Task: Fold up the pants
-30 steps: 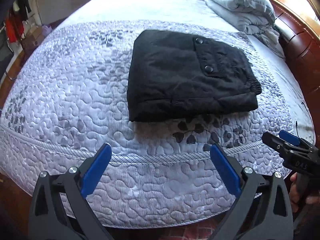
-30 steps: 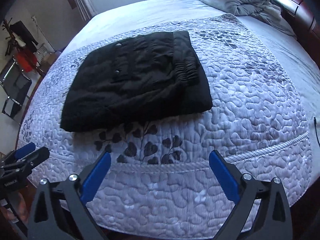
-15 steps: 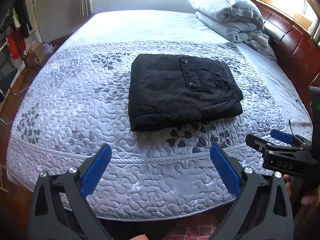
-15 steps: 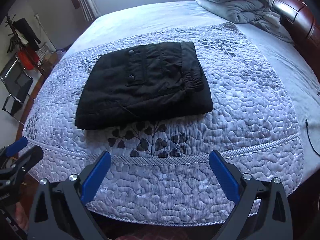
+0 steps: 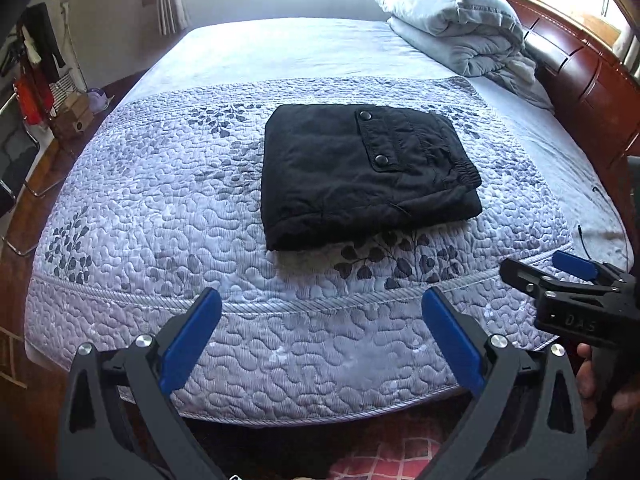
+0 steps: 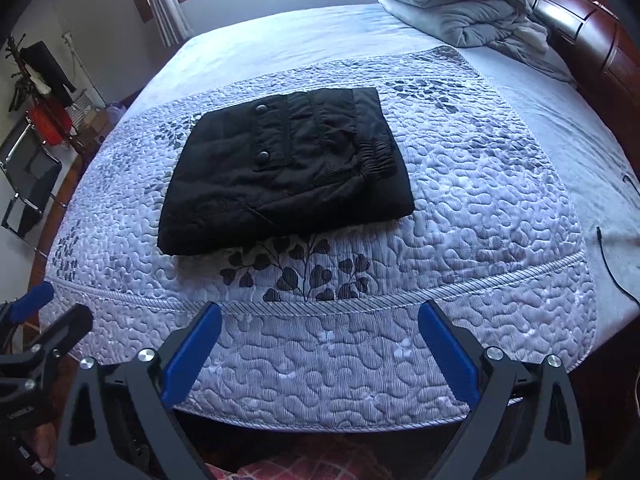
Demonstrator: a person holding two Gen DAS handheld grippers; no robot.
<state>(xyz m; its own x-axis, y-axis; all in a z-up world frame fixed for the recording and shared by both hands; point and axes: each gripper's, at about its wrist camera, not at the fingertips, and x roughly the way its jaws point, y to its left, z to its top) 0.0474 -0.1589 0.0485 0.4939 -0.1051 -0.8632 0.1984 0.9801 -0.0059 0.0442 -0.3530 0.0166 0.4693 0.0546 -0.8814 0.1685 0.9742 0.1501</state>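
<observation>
Black pants [image 5: 360, 172] lie folded into a compact rectangle on the quilted bedspread [image 5: 160, 208], pocket flap with two snaps on top; they also show in the right wrist view [image 6: 288, 168]. My left gripper [image 5: 320, 312] is open and empty, held back over the bed's near edge, well short of the pants. My right gripper [image 6: 318, 324] is open and empty at the same edge. Each gripper shows in the other's view: the right one at the right [image 5: 560, 276], the left one at the left [image 6: 52, 312].
A folded grey duvet [image 5: 456, 28] lies at the head of the bed by the dark wooden headboard [image 5: 592, 80]. A black cable [image 6: 616, 264] lies on the right edge of the bed. A chair and clothes rack [image 6: 36, 120] stand on the floor at left.
Both grippers have pulled back and up from the bed, so the folded pants look smaller and farther away. The pants have not moved. Both grippers stay open.
</observation>
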